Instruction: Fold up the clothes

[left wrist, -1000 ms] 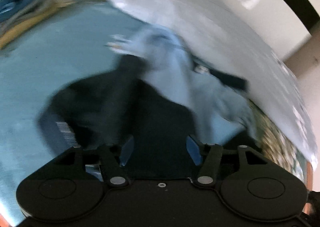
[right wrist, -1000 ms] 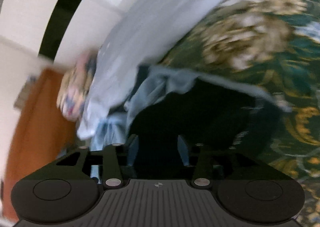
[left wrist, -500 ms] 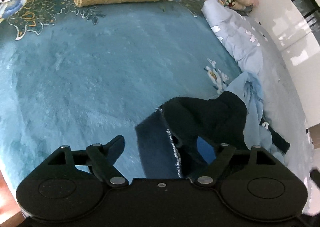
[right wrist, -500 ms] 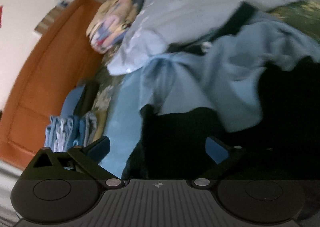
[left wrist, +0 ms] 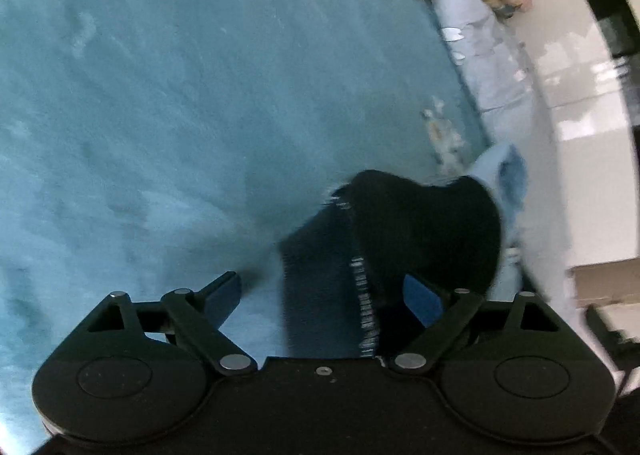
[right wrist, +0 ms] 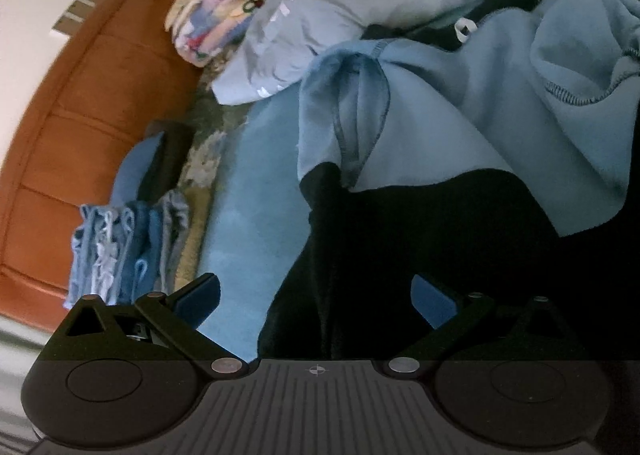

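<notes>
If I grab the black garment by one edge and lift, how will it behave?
Probably floppy: the black garment lies in soft folds on the blue blanket, so it should drape and hang rather than hold shape. It may drag the light blue sweatshirt lapped over it. Likely not slippery; the fabric looks matte.
</notes>
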Demonstrator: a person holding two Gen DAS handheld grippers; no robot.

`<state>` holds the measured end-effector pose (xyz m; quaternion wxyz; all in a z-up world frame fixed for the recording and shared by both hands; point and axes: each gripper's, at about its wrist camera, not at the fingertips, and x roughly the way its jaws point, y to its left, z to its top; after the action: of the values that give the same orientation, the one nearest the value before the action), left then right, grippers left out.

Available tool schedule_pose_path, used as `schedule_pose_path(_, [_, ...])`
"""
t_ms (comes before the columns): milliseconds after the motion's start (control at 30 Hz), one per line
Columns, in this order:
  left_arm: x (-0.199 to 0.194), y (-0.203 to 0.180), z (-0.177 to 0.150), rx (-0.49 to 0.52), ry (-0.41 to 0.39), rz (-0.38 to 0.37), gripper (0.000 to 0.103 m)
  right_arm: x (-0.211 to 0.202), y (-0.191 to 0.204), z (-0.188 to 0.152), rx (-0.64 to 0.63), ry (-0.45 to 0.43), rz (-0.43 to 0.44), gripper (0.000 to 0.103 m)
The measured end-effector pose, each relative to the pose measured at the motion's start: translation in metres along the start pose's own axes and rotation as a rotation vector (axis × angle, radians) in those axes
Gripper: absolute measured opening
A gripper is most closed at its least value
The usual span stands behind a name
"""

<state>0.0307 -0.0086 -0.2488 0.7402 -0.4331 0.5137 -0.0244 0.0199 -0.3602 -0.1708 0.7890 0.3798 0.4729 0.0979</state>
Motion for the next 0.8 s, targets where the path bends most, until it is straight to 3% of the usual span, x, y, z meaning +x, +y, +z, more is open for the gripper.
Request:
schedule_pose_path(100, [0.006, 0.008, 0.009, -0.085, 0.048, -0.125, 0.083, 0.003, 0.003, 0.001, 0.014, -0.009, -0.008, 0.103])
schedule_pose_path(233, [0.008, 0.023, 0.017, -0.182, 0.084, -0.218, 0.061, 0.007, 0.007, 0.003, 0.019, -0.008, -0.016, 0.103])
schedule_pose_path(467, [0.007, 0.039, 0.017, -0.306, 0.078, -0.387, 0.057, 0.016, 0.012, -0.001, 0.009, 0.015, -0.032, 0.103])
schedule_pose_path(567, [0.016, 0.05, 0.016, -0.383, 0.048, -0.394, 0.057, 0.018, 0.01, -0.005, 0.019, 0.018, -0.038, 0.103])
schedule_pose_path(800, [0.026, 0.05, 0.013, -0.448, -0.001, -0.371, 0.056, 0.014, -0.001, -0.013, 0.048, 0.031, -0.058, 0.103])
